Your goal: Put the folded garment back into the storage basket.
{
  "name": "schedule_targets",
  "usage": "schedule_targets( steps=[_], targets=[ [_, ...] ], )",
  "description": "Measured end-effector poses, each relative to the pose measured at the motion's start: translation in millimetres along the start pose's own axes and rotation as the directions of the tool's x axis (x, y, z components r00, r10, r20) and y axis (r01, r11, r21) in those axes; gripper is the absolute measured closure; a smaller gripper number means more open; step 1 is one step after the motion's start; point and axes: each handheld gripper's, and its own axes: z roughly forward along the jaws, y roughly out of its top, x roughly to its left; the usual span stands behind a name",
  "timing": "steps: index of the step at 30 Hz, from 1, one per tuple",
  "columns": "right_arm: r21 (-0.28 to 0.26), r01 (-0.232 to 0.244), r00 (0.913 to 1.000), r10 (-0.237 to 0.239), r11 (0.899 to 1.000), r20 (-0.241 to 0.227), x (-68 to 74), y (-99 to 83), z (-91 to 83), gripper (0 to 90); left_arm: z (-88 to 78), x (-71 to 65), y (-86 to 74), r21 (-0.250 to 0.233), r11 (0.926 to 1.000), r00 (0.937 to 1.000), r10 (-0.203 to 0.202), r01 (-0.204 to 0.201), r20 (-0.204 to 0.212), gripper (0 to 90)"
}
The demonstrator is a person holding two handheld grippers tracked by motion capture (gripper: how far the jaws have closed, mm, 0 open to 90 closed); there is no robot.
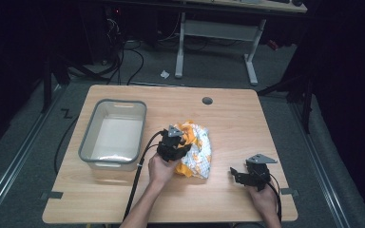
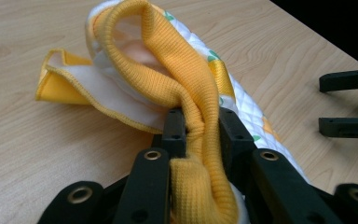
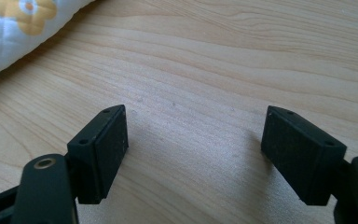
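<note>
Worktop (image 1: pixel 228 118): crumpled yellow-and-white cloth (image 1: pixel 197 149) at centre. Left claw (image 2: pixel 200 135) clamped on its yellow ribbed band. Right claw (image 1: pixel 237 175), jaws apart, at cloth's 4 o'clock. Grey bin (image 1: pixel 114 164) at 9 o'clock.

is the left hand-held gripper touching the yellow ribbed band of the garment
Touching. In the left gripper view the left hand-held gripper has its jaws closed on the yellow ribbed band, which runs pinched between them with no gap.

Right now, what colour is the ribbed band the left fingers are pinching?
Yellow-orange ribbed band, clearest in the left gripper view.
</note>
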Motion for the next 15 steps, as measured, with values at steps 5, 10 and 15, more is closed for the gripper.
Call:
schedule_targets(
  steps=[5, 10, 15],
  targets=[
    [0.000, 0.001, 1.0000, -0.001, 1.000, 0.000, -0.1, 0.0, 0.0, 23.2, -8.2, -5.1, 6.6, -0.027, 0.9996, 0.9996, 0.014, -0.013, 0.025, 75.6],
    [-0.001, 0.002, 1.0000, -0.002, 1.000, 0.000, -0.2, 0.0, 0.1, 23.2, -15.4, -2.0, 7.5, -0.033, 0.9994, 0.9998, 0.008, -0.007, 0.021, 75.6],
    [-0.001, 0.002, 1.0000, -0.002, 1.000, -0.001, -0.1, 0.0, 0.1, 23.2, -25.0, 2.5, 9.0, -0.044, 0.9990, 0.9996, 0.000, 0.001, 0.027, 75.6]
  ],
)
